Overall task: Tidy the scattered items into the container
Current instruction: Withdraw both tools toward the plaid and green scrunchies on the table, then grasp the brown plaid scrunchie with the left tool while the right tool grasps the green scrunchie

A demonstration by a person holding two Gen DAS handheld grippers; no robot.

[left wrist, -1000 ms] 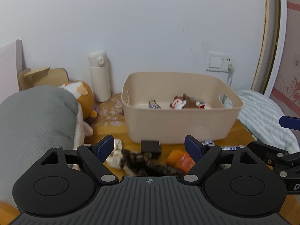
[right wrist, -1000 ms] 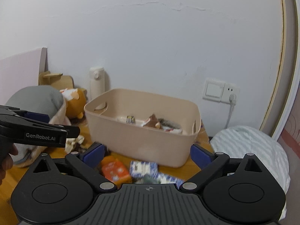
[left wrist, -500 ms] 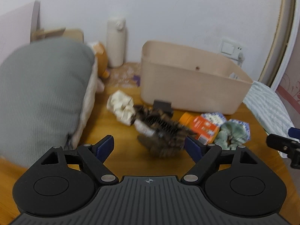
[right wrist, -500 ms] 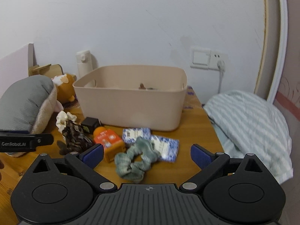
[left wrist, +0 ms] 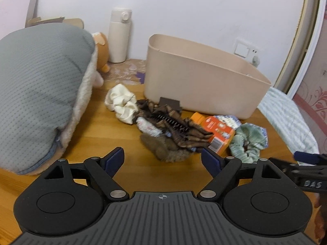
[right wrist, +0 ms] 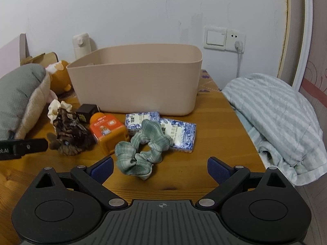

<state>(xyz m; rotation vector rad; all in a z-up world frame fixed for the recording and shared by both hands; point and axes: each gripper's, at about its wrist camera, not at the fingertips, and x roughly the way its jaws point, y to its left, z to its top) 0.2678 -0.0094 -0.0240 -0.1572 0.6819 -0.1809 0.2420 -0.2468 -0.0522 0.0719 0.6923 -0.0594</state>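
Observation:
A beige plastic bin (left wrist: 204, 87) (right wrist: 139, 83) stands at the back of the wooden table. In front of it lie a cream scrunchie (left wrist: 121, 105), a brown patterned hair clip on a brown furry piece (left wrist: 169, 134) (right wrist: 69, 132), a small dark box (right wrist: 86, 111), an orange carton (right wrist: 108, 131) (left wrist: 219, 133), a green plaid scrunchie (right wrist: 141, 151) (left wrist: 248, 143) and two blue-white packets (right wrist: 177, 134). My left gripper (left wrist: 162, 160) is open, just short of the brown pile. My right gripper (right wrist: 160, 168) is open, just short of the green scrunchie.
A grey pillow (left wrist: 38, 89) fills the left side, with an orange plush toy (right wrist: 60, 77) and a white flask (left wrist: 119, 34) behind it. A striped blanket (right wrist: 280, 120) lies over the table's right edge. A wall socket with a plug (right wrist: 237, 40) is behind the bin.
Both grippers dropped from above bin level down towards the table and closer to the scattered items. The bin's inside no longer shows. Both stayed open.

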